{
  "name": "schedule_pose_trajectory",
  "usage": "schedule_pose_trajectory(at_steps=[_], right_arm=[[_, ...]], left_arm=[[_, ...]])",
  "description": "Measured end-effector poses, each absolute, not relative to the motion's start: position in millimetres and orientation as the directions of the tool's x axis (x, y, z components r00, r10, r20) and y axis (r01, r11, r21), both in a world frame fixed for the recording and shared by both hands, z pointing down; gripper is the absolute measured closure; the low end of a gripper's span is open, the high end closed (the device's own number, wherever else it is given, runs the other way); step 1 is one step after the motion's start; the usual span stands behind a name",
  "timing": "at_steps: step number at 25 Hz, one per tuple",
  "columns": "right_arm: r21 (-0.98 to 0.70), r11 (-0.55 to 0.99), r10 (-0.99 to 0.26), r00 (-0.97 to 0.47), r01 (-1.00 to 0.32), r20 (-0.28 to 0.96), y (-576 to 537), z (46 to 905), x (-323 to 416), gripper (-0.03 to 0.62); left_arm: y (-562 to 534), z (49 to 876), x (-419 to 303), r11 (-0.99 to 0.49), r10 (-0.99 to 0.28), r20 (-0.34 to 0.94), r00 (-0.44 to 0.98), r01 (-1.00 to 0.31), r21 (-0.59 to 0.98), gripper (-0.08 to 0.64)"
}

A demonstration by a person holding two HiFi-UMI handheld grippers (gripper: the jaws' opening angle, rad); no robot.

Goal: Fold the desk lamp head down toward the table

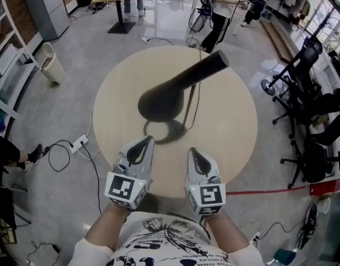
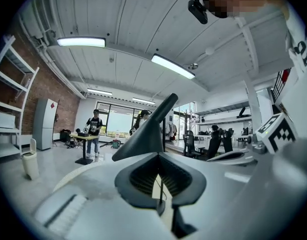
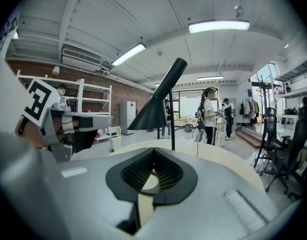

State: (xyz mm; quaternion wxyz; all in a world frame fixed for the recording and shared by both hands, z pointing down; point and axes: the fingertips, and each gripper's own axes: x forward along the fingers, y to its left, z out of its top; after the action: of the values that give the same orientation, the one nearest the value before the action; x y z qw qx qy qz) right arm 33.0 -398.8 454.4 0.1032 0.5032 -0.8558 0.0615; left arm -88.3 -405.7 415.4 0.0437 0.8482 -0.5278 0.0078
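A black desk lamp stands on the round wooden table (image 1: 231,132). Its cone head (image 1: 164,96) hangs raised over its ring base (image 1: 167,131), and the tube end (image 1: 214,62) points up to the far right. My left gripper (image 1: 141,146) and right gripper (image 1: 196,155) hover side by side over the table's near edge, short of the base. Both are shut on nothing. In the left gripper view the lamp head (image 2: 143,136) rises just beyond the gripper (image 2: 157,154). In the right gripper view the head (image 3: 153,111) and thin stem (image 3: 172,126) stand past the gripper (image 3: 154,149).
The lamp's cord (image 1: 199,93) runs off the table's far edge. Office chairs (image 1: 314,121) crowd the right side. A bin (image 1: 51,62) and a power strip with cables (image 1: 78,144) lie on the floor at left. People stand at the back (image 1: 220,10).
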Motion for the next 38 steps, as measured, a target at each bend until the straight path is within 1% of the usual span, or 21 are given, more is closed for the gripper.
schedule_pose_trajectory(at_steps=[3,9,11,13,18,26,31,38], right_arm=[[0.010,0.521,-0.834,-0.507,-0.854,0.217,-374,447,44,0.584],[-0.005,0.595,-0.784,-0.582,-0.804,0.214,-318,453,65,0.584],[-0.011,0.606,-0.780,-0.596,-0.796,0.192,-301,453,69,0.584],[-0.010,0.610,-0.780,-0.603,-0.792,0.167,-285,449,75,0.584],[-0.025,0.631,-0.762,-0.626,-0.775,0.166,-254,453,81,0.584],[0.003,0.657,-0.749,-0.652,-0.754,0.122,-197,438,73,0.584],[0.012,0.642,-0.763,-0.638,-0.766,0.102,-148,428,66,0.584],[0.040,0.635,-0.772,-0.631,-0.772,0.078,-57,425,44,0.584]], left_arm=[[-372,420,-71,-0.413,-0.906,0.066,0.418,-0.907,0.075,0.557],[-305,435,-47,-0.342,-0.933,0.095,0.348,-0.937,0.075,0.557],[-286,438,-43,-0.325,-0.938,0.102,0.331,-0.943,0.070,0.557],[-267,444,-36,-0.321,-0.938,0.116,0.328,-0.944,0.075,0.557],[-231,441,-22,-0.320,-0.938,0.117,0.325,-0.945,0.062,0.557],[-173,434,-25,-0.324,-0.939,0.102,0.329,-0.944,0.060,0.557],[-114,427,-34,-0.325,-0.942,0.066,0.329,-0.943,0.065,0.557],[-26,426,-58,-0.325,-0.943,0.050,0.329,-0.943,0.077,0.557]])
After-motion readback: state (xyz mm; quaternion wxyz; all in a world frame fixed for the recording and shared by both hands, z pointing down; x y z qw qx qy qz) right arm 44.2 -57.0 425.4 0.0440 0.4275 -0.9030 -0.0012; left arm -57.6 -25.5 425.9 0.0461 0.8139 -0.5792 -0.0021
